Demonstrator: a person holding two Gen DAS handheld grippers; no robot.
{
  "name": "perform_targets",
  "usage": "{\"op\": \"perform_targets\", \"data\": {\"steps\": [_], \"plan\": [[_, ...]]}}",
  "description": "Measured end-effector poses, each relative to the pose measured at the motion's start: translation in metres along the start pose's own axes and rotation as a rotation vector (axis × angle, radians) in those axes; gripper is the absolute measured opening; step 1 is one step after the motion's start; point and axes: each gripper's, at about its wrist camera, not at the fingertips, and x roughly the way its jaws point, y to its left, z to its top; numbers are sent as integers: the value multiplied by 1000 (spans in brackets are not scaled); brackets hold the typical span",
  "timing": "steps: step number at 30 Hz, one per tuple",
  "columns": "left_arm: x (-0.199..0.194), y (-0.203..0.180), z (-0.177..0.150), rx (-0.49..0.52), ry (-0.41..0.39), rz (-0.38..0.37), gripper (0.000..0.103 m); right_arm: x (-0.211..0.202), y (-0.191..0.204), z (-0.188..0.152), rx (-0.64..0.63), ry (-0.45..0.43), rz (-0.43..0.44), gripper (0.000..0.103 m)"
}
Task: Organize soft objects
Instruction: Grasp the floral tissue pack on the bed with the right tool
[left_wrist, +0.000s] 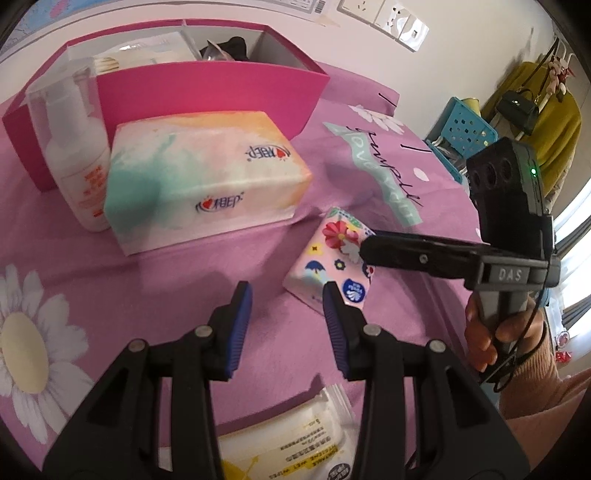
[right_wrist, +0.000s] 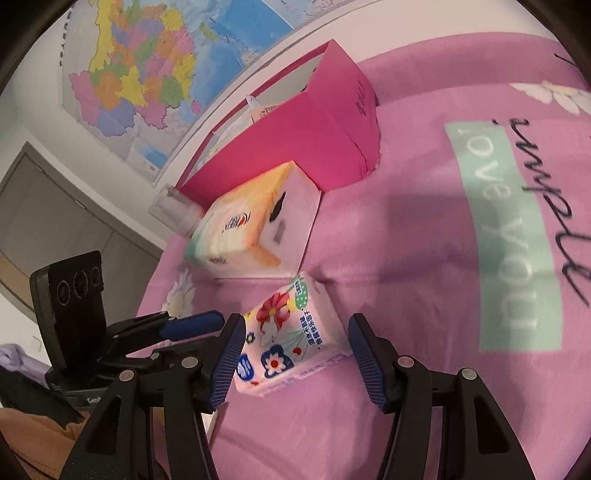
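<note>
Floral tissue pack (right_wrist: 291, 332) between spread right tongs (right_wrist: 291, 354), untouched; left tongs (left_wrist: 288, 314) spread, empty

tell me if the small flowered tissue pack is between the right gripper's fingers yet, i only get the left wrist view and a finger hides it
Observer: Yes, the small flowered tissue pack lies flat on the pink bedspread between the right gripper's open jaws.
Operator: is my left gripper crowding it
Observer: One blue-padded finger of the left gripper points past the pack's edge, apart from it.
Operator: anything behind the pink cardboard box
Observer: A coloured wall map hangs there.
</note>
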Motion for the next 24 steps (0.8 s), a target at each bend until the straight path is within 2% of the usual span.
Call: {"op": "perform_targets", "data": {"steps": [9,11,19,20,21,22,24], "plan": [[-1,-5,1,9,-6,16,42,-1,16,-14,-63,39,12,60],[-1,-3,0,5,-2,11,42,-2,16,-15,-65,28,-15,60],[8,-6,-1,-8,26,-23,42,2,13,-8,-61,-2,-11,60],[8,-6,-1,-8,28,-27,41,5,13,-8,-59,0,-9,60],[8,-7,-2,-7,29,-34,36,7,14,-8,-59,2,-7,59],[8,-8,-2,-6,35,-46,32,8,15,-8,-61,3,-2,54],[9,-9,-3,-10,41,-70,29,8,16,-8,-66,-2,-9,50]]}}
